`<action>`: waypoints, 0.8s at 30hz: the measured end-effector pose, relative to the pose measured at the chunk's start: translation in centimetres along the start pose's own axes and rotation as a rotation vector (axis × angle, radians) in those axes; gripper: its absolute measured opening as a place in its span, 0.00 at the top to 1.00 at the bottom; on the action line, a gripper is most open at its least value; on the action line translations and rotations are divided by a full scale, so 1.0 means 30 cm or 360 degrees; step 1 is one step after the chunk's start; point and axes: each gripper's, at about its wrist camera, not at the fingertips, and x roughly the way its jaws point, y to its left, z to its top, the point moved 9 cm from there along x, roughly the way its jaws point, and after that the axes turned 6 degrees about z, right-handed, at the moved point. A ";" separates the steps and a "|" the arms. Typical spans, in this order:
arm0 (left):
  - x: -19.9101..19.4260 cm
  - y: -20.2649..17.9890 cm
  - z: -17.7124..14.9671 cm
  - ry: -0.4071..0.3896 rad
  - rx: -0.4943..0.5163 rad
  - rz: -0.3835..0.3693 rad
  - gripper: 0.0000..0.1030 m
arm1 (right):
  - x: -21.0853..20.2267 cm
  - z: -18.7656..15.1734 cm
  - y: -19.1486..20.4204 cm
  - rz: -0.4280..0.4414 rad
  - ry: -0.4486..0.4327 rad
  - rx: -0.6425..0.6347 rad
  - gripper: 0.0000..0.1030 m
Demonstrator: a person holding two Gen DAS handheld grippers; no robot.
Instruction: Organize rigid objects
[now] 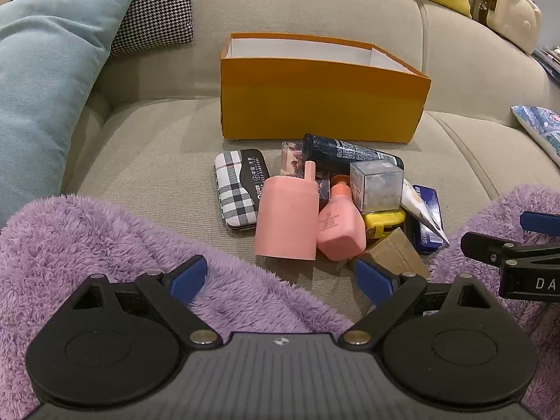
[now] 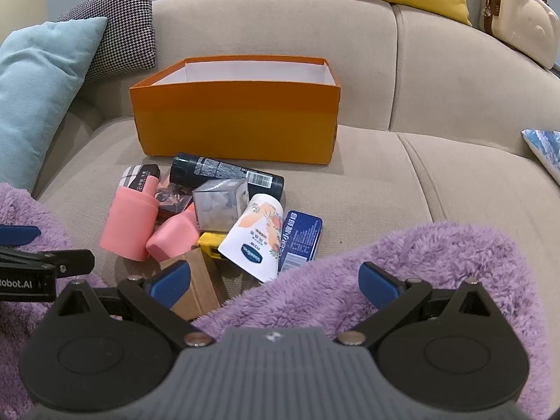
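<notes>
From the left wrist, the left gripper [image 1: 281,276] hangs wide open and empty above a heap of small things on the sofa [image 1: 147,161], just before the orange box [image 1: 322,105]. Nothing looks packed yet; next comes a grasp, perhaps the pink bottle [image 1: 287,220]. From the right wrist, the right gripper [image 2: 276,281] is equally spread, empty; "Robot.AI" shows on the other tool.

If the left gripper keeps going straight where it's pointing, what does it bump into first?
Probably the pink bottle, the nearest thing in front of the open left gripper. Depth is hard to judge, so it could touch the sofa first.
</notes>
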 end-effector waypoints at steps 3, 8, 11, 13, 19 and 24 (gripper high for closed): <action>0.000 0.000 -0.001 0.0000 0.0001 0.0000 0.00 | 0.000 0.000 -0.001 0.0000 0.0002 0.0002 0.01; 0.000 0.000 0.000 0.0000 -0.0001 -0.0001 0.00 | -0.002 -0.001 -0.002 0.0000 0.0003 0.0004 0.01; 0.000 0.000 0.000 -0.0001 -0.0001 -0.0001 0.00 | -0.004 -0.002 -0.002 0.0001 -0.0001 0.0004 0.01; 0.000 0.000 0.000 0.0000 -0.0002 -0.0001 0.00 | -0.001 0.000 -0.002 -0.0001 -0.0001 0.0003 0.01; 0.000 0.000 0.000 0.0000 -0.0001 -0.0001 0.00 | -0.001 0.002 -0.002 -0.0001 0.0000 0.0005 0.01; 0.000 0.000 -0.001 0.0000 -0.0001 -0.0001 0.00 | 0.000 0.000 -0.002 -0.0001 0.0001 0.0006 0.01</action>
